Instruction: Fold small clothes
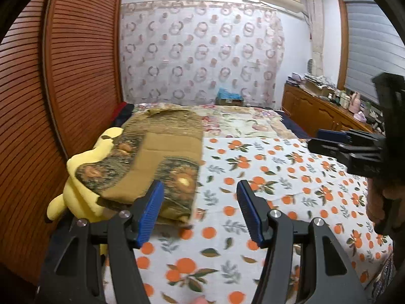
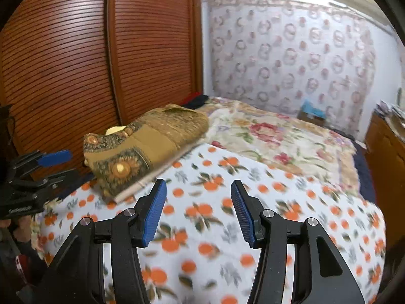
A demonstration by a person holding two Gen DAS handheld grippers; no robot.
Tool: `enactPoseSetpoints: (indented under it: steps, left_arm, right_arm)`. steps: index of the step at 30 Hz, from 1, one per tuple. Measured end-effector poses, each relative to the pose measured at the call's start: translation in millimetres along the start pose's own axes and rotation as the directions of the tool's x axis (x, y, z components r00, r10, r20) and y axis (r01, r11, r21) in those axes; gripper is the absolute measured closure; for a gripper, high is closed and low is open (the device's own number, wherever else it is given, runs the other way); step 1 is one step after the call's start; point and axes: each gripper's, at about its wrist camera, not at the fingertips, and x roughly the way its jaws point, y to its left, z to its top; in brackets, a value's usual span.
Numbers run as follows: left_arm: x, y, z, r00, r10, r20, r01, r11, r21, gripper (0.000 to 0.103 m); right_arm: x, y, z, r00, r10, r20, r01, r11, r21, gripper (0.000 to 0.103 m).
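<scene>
Left wrist view: left gripper (image 1: pixel 200 202) has its fingers spread, nothing between them, above the orange-print sheet (image 1: pixel 265 185); the folded brown floral garment (image 1: pixel 162 157) lies just ahead-left, resting partly on a yellow plush toy (image 1: pixel 78 177). Right wrist view: right gripper (image 2: pixel 198 202) also spread and empty, garment (image 2: pixel 144 144) ahead-left on the bed by the louvred wardrobe door (image 2: pixel 63 63).

Orange-print sheet (image 2: pixel 227 202) lies open ahead; folded brown cloth (image 2: pixel 146 147) blocks the left.
</scene>
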Motion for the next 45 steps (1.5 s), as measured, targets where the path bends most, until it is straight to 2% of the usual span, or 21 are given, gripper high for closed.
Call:
enactPoseSetpoints:
  steps: [3, 7, 11, 16, 21, 26, 45]
  left_arm:
    - [-3, -16, 0, 1.000, 0.010, 0.007, -0.010, 1.000, 0.015, 0.044]
    - [-7, -36, 3, 1.000, -0.027, 0.015, 0.027, 0.999, 0.020, 0.044]
    - [-16, -55, 13, 0.999, -0.037, 0.029, 0.036, 0.999, 0.019, 0.044]
    - [-29, -72, 25, 0.996, -0.065, 0.053, 0.064, 0.998, 0.029, 0.044]
    - [-38, -87, 32, 0.996, -0.065, 0.068, 0.061, 0.997, 0.056, 0.044]
    - [-44, -95, 34, 0.995, -0.071, 0.076, 0.066, 0.996, 0.067, 0.043]
    - [-55, -101, 37, 0.993, -0.068, 0.097, 0.061, 0.996, 0.072, 0.043]
  right_arm:
    - [-28, -6, -16, 0.999, -0.030, 0.017, 0.029, 0.999, 0.036, 0.042]
    - [-63, -17, -31, 0.995, -0.090, 0.035, 0.087, 0.993, 0.085, 0.031]
    - [-99, -29, -40, 0.983, -0.170, 0.072, 0.159, 0.979, 0.130, 0.029]
    - [-139, -42, -46, 0.950, -0.287, 0.123, 0.261, 0.946, 0.194, 0.029]
    - [-159, -50, -53, 0.930, -0.343, 0.136, 0.306, 0.923, 0.235, 0.029]
    - [-165, -53, -59, 0.923, -0.360, 0.136, 0.320, 0.913, 0.252, 0.029]
    - [-169, -57, -61, 0.924, -0.357, 0.138, 0.316, 0.914, 0.255, 0.029]
